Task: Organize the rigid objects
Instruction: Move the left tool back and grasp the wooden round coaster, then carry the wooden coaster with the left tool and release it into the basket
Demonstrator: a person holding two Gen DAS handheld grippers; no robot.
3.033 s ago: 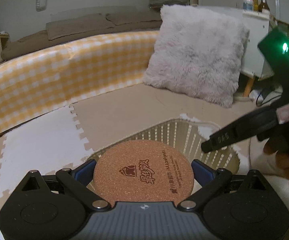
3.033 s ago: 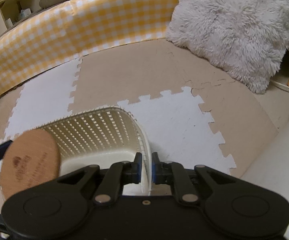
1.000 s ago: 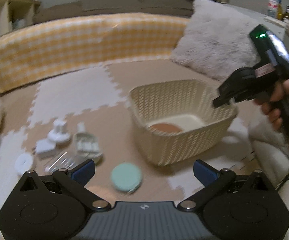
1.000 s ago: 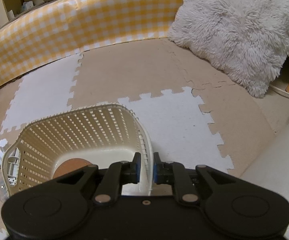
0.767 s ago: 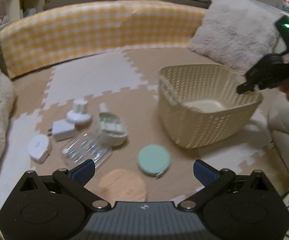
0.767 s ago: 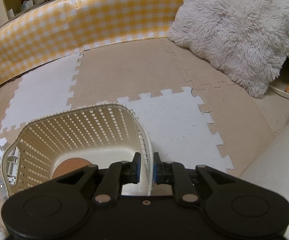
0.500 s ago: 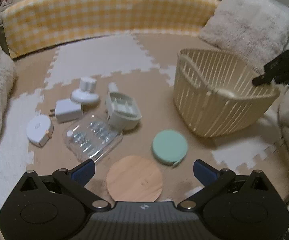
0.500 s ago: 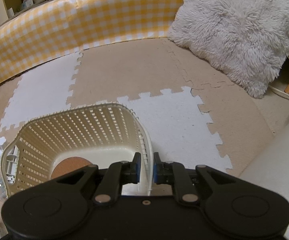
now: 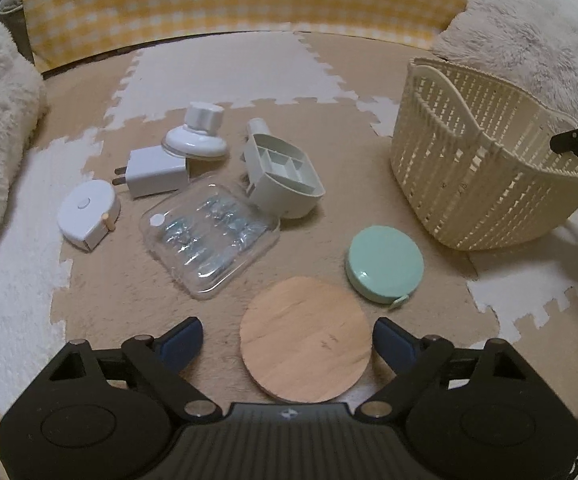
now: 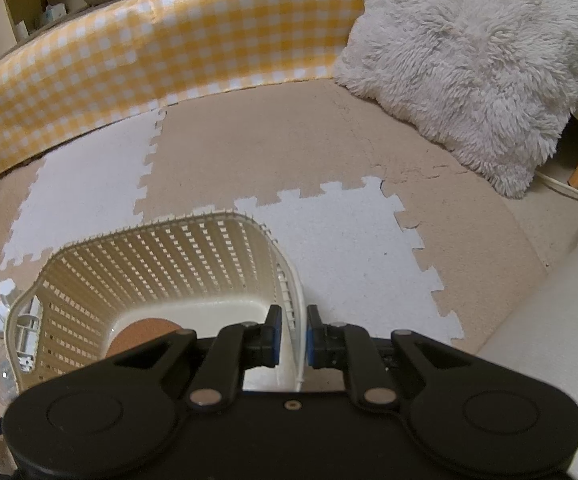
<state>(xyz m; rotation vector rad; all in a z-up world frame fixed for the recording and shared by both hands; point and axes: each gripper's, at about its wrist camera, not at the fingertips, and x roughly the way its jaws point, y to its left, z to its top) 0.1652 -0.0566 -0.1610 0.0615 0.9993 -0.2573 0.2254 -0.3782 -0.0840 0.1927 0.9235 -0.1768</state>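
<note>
L gripper (image 9: 287,338) points down at the foam puzzle mat (image 9: 101,280), jaws wide and closing, w/ a round wooden coaster (image 9: 305,338) lying flat between the blue pads. Right pad sits just beside the coaster's edge, left pad apart from it; neither pad presses on it.

Just past the coaster, to its right: a mint-green round case (image 9: 385,264), flat on the mat, near the coaster but apart from it. Left of it, a clear plastic blister tray (image 9: 211,236) w/ small metal parts inside, poss. screws, too blurred to tell. Behind the tray: a grey compartment holder (image 9: 285,180) tipped on its side, a white USB charger plug (image 9: 155,170), a white knob-topped base (image 9: 197,136) touching the plug's far corner, and a white round-cornered device (image 9: 87,216) furthest left.

Cream slatted basket (image 9: 485,156) stands upright at the right, well apart from the loose items. R gripper (image 10: 292,338) is clamped narrow on the basket's near wall, rim running up between the two pads, one pad inside, one outside. Inside the basket, a cork coaster (image 10: 143,334) lies on the bottom, partly hidden by the gripper body.

Yellow gingham bumper (image 10: 161,60) curves along the mat's far side; a shaggy white cushion (image 10: 473,64) leans at the right end.
</note>
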